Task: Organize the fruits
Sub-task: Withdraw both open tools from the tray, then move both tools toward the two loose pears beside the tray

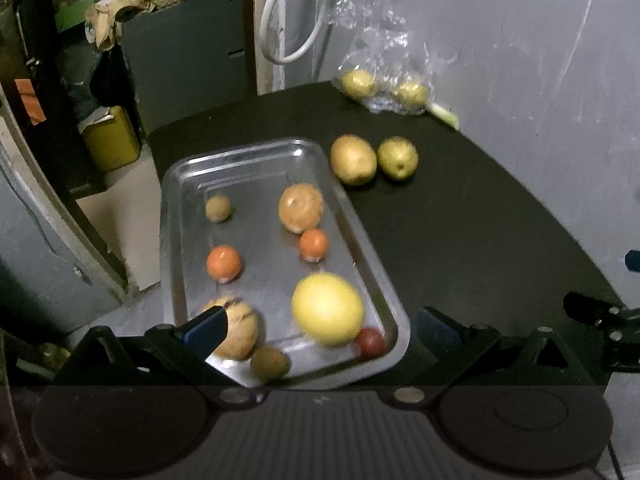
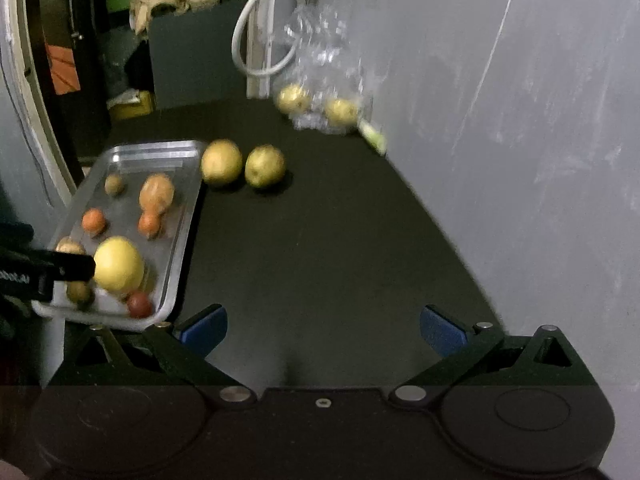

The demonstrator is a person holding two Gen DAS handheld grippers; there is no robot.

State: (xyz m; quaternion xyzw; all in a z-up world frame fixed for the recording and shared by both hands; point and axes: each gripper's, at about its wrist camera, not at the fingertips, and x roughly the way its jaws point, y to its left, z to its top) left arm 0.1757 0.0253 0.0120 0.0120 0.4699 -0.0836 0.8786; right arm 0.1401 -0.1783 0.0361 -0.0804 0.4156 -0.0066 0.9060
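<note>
A metal tray [image 1: 180, 216] [image 2: 188, 216] lies on the black table and holds several fruits: a large yellow one [image 1: 327, 309] [image 2: 119, 265], two small oranges [image 1: 223, 263], a pale orange fruit [image 1: 301, 207], a small red one [image 1: 371, 342] and brownish ones. Two yellow-green pears [image 1: 353, 159] [image 2: 221, 162] lie on the table just past the tray. A clear plastic bag [image 1: 382, 80] [image 2: 320, 92] with two more pears leans at the wall. My left gripper [image 1: 320, 332] hangs open over the tray's near end. My right gripper [image 2: 323, 330] stands open over bare table, right of the tray.
A grey wall borders the table's right side. A white cable loop [image 1: 288, 12] hangs at the back. A green stalk [image 1: 444, 114] lies by the bag. Left of the table are a yellow canister [image 1: 112, 142] and dark clutter.
</note>
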